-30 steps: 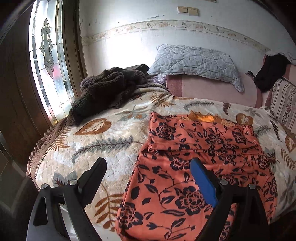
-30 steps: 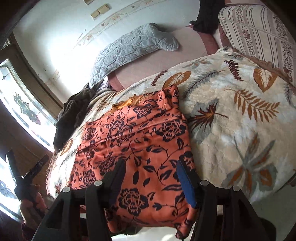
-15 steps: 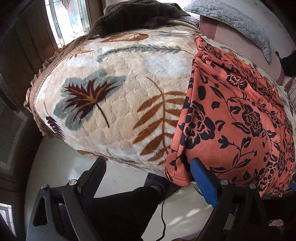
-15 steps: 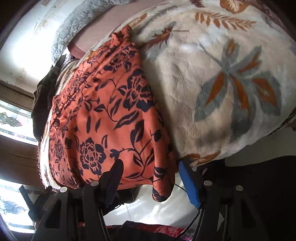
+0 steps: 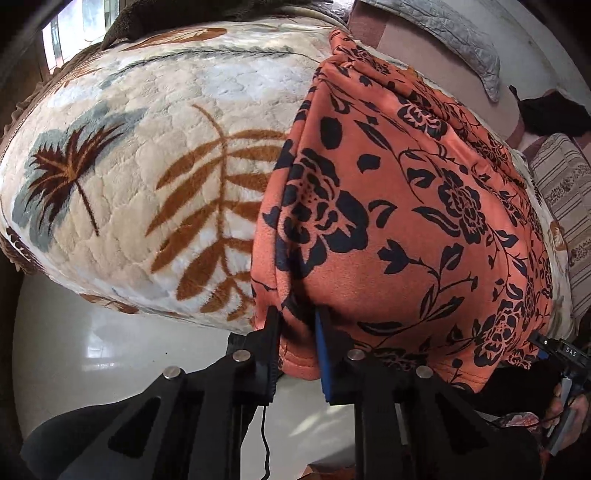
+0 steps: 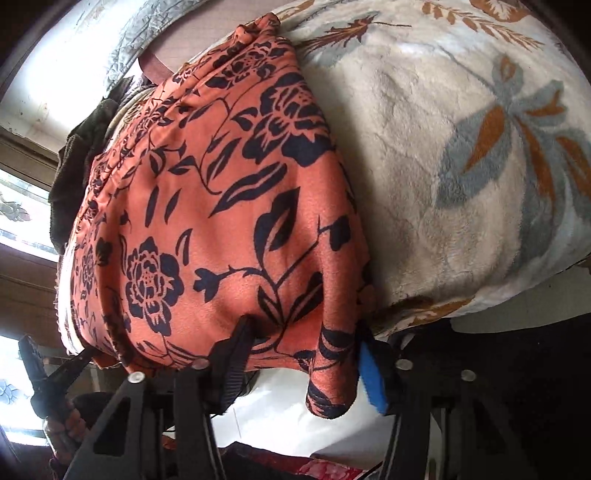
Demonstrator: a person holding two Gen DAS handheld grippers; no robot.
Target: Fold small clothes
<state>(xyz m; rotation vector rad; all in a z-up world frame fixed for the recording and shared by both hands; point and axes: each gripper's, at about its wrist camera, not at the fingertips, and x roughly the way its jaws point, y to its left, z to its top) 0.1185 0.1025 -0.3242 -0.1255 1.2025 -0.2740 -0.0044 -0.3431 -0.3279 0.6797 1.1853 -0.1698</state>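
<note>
Now both claws closing on garment [image 5: 406, 221] hem.

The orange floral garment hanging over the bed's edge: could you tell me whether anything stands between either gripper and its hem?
Nothing visible does. The left gripper is closing with the orange floral garment hem already between its fingers, and the right gripper is closing around the other hem corner. Only the leaf-patterned blanket lies underneath.

A home bedroom: a bed [image 5: 155, 122] under a leaf-patterned plush blanket [image 6: 461, 155], a quilted grey pillow [image 5: 454, 26] at its head, a stained-glass window [image 6: 14, 214] beside the bed
</note>
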